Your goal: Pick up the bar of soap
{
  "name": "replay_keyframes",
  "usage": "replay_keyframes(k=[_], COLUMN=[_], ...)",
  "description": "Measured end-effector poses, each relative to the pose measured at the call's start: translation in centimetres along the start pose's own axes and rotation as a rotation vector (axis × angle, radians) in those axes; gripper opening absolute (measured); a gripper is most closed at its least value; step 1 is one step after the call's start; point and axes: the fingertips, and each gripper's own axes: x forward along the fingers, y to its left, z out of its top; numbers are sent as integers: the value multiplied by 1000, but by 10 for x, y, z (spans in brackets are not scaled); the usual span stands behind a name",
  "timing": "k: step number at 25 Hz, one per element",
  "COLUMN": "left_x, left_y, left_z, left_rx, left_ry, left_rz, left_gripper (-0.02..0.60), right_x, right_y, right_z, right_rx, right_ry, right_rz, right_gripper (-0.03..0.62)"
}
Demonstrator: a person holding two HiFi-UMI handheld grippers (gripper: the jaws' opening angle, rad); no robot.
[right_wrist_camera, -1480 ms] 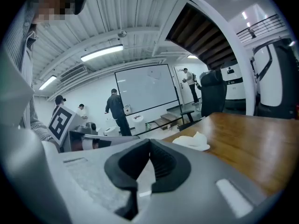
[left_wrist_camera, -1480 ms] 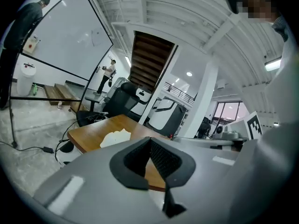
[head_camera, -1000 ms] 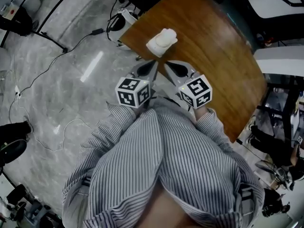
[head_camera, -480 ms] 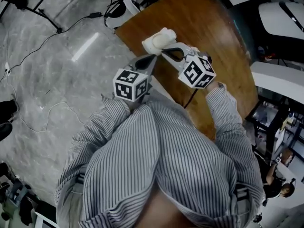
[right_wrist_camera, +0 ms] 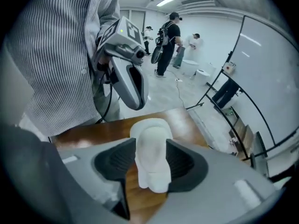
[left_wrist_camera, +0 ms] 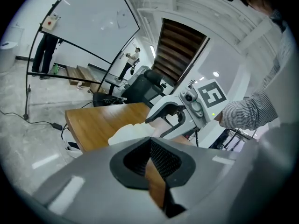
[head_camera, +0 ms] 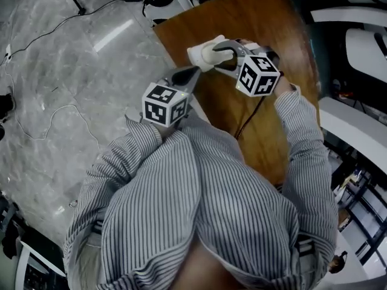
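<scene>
Seen from overhead, a person in a striped shirt (head_camera: 199,210) works two handheld grippers at the far-left corner of a wooden table (head_camera: 266,125). The bar of soap (head_camera: 205,48), pale and rounded, lies there on a small white dish (head_camera: 193,60), close to the table's left edge and above the grey marbled floor (head_camera: 72,71).

The right gripper (head_camera: 216,53) reaches in from the right. Its jaws are opening, with the soap between them. In the right gripper view the soap (right_wrist_camera: 152,157) fills the gap of that gripper (right_wrist_camera: 151,141), and the dark pads lie close along its two long sides. Its long axis runs straight down the line of the jaws. One blunt end points back toward the gripper's body on the right. The other points left, over the dish (right_wrist_camera: 164,125) and toward the table (right_wrist_camera: 93,129) edge. Whether the bar has left the dish cannot be told.

The left gripper (head_camera: 195,71) hangs just near and left of the soap, off the table's edge, clenched tip to tip on nothing. Its own view shows the pads (left_wrist_camera: 161,160) meeting at the far end of the left gripper (left_wrist_camera: 150,141), with the soap (left_wrist_camera: 133,133) just beyond.
</scene>
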Motion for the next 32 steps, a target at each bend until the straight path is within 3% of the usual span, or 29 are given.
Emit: replay_keyframes(k=[8, 12, 20, 27, 29, 32], left_x=[2, 4, 0, -7, -12, -18], left_y=[9, 14, 21, 17, 17, 19], left_z=[-5, -7, -10, 0, 4, 12], left_rx=[-49, -63, -83, -45, -28, 0], left_ry=[-7, -7, -11, -15, -18, -30], left_rz=[18, 30, 39, 22, 20, 17], left_gripper=[5, 5, 5, 5, 5, 5], right_x=[18, 27, 30, 22, 13, -5], right_y=[-7, -8, -7, -7, -7, -14], right_z=[-15, -17, -13, -9, -2, 12], right_rx=[-211, -220, -139, -80, -5, 166], right_ry=[78, 65, 21, 34, 6, -66], right_rz=[124, 172, 220, 93, 32, -136], right_gripper=[241, 252, 252, 252, 252, 252])
